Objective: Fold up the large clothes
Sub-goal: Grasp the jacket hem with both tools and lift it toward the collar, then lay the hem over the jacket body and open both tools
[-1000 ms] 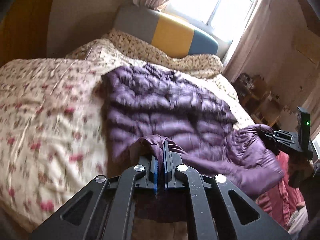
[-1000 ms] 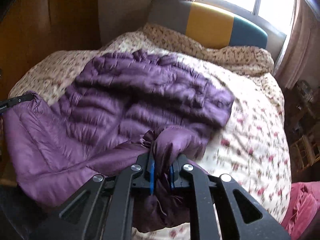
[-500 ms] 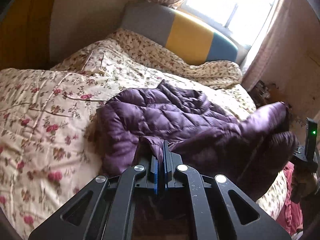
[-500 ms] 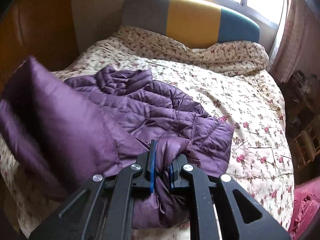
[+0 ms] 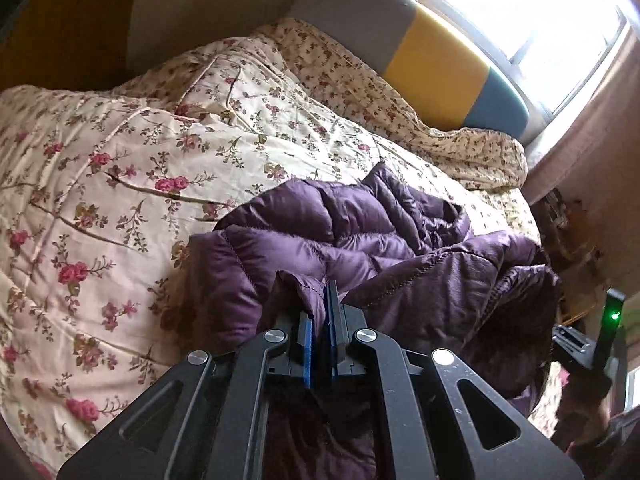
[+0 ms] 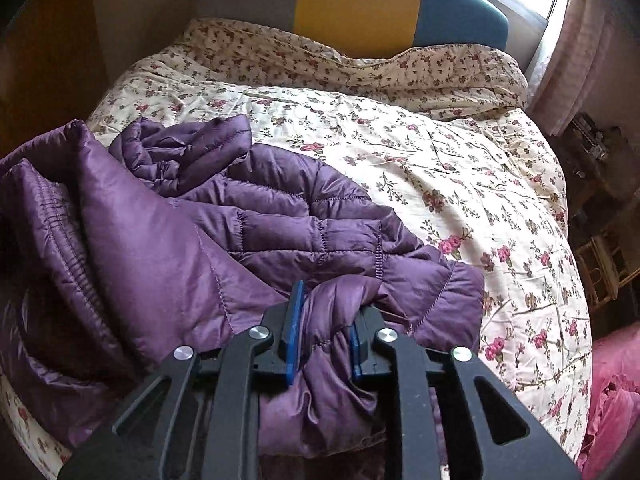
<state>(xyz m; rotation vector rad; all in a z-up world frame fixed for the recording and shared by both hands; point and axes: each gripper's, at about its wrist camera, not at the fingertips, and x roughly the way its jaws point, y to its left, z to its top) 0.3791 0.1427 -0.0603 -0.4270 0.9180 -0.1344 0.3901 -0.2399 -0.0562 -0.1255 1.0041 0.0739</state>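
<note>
A purple quilted puffer jacket [image 5: 360, 240] lies bunched on the floral bed quilt [image 5: 120, 160], its lower half doubled over toward the collar. My left gripper [image 5: 320, 320] is shut on a fold of its hem. In the right wrist view the jacket [image 6: 280, 220] spreads left of centre, with a smooth flap raised at the left. My right gripper [image 6: 324, 320] has a puffy fold between its blue pads; its jaws are opening, and the fabric still fills the gap and touches both pads. The right gripper's body [image 5: 592, 344], with a green light, shows at the far right of the left wrist view.
A grey, yellow and blue headboard [image 6: 360, 0] stands at the far end under a bright window. The floral quilt [image 6: 440, 160] is bare right of the jacket. A pink cloth [image 6: 616, 392] and wooden shelving [image 6: 600, 272] sit beside the bed on the right.
Both grippers carried the jacket's lower edge forward over its body, so the flat jacket now lies doubled up. The right gripper's pads have spread apart; the left stays clamped.
</note>
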